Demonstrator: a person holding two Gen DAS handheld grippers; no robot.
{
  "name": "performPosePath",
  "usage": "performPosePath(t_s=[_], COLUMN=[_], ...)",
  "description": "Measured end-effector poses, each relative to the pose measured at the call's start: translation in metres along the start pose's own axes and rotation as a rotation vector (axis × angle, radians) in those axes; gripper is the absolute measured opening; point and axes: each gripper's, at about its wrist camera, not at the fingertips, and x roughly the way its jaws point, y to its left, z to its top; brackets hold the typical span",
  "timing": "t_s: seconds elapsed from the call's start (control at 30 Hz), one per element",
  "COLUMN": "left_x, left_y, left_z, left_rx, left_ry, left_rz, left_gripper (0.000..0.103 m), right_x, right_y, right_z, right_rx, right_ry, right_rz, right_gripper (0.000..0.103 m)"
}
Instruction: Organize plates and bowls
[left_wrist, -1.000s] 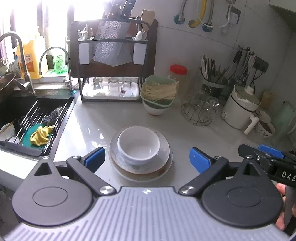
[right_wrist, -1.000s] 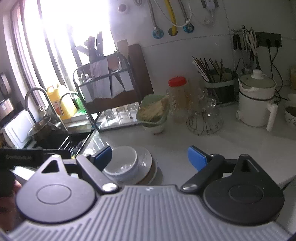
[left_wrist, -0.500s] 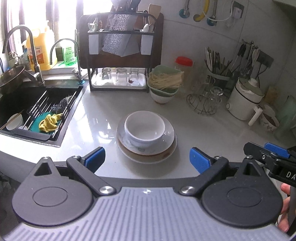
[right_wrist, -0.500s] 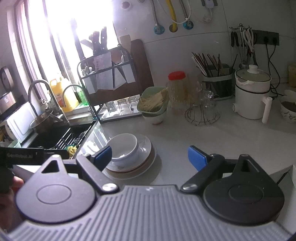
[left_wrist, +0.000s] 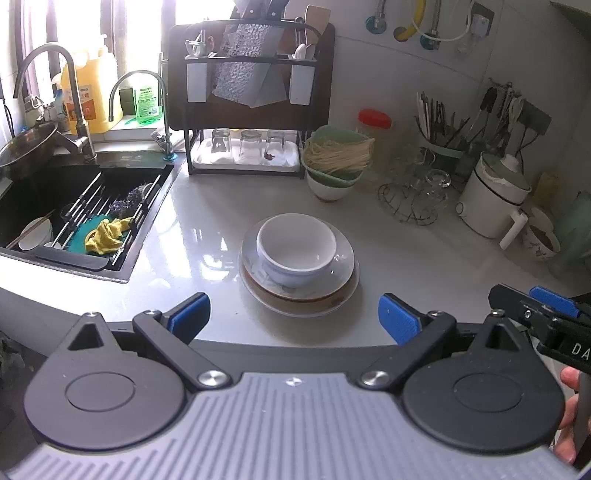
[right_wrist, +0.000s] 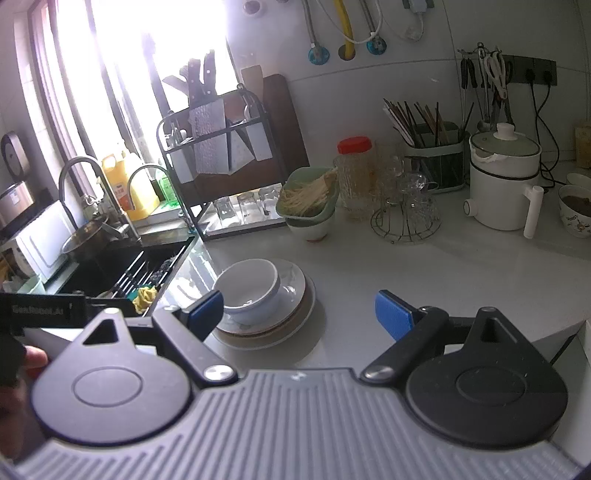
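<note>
Both my left tongs (left_wrist: 293, 314) and right tongs (right_wrist: 299, 308) are spread and empty; the white bowl (left_wrist: 296, 249) sits on stacked plates (left_wrist: 299, 295) mid-desk (left_wrist: 207, 221), so I'd pinch its rim squarely, lift straight

The white bowl (right_wrist: 248, 291) hides the middle of the stacked plates (right_wrist: 295, 302), and the mug (right_wrist: 576, 216) is cut off at the right wrist view's edge.
</note>
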Motion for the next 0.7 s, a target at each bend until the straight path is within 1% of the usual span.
performPosePath(t_s=[0.2,0.53,0.7], left_x=[-0.001,0.0004,0.0018], left_y=[0.0021,0.0032,0.0], left_z=[0.0008,0.0015,0.0027], left_rx=[0.003,0.011,0.025], left_ry=[0.0,0.005,0.007], left_rz=[0.01,0.006,0.006], left_gripper=[0.099,0.099,0.099], right_x=[-0.0004,0.006,0.0069], right_y=[0.0017,0.0007,0.0028], right_z=[-0.0026,-0.0008,-0.0009], right_rx=[0.012,0.018,0.018], right_ry=[0.015,0.04,0.034], right_rz=[-0.002,-0.013,-0.017], right_gripper=[0.09,0.09,0.09])
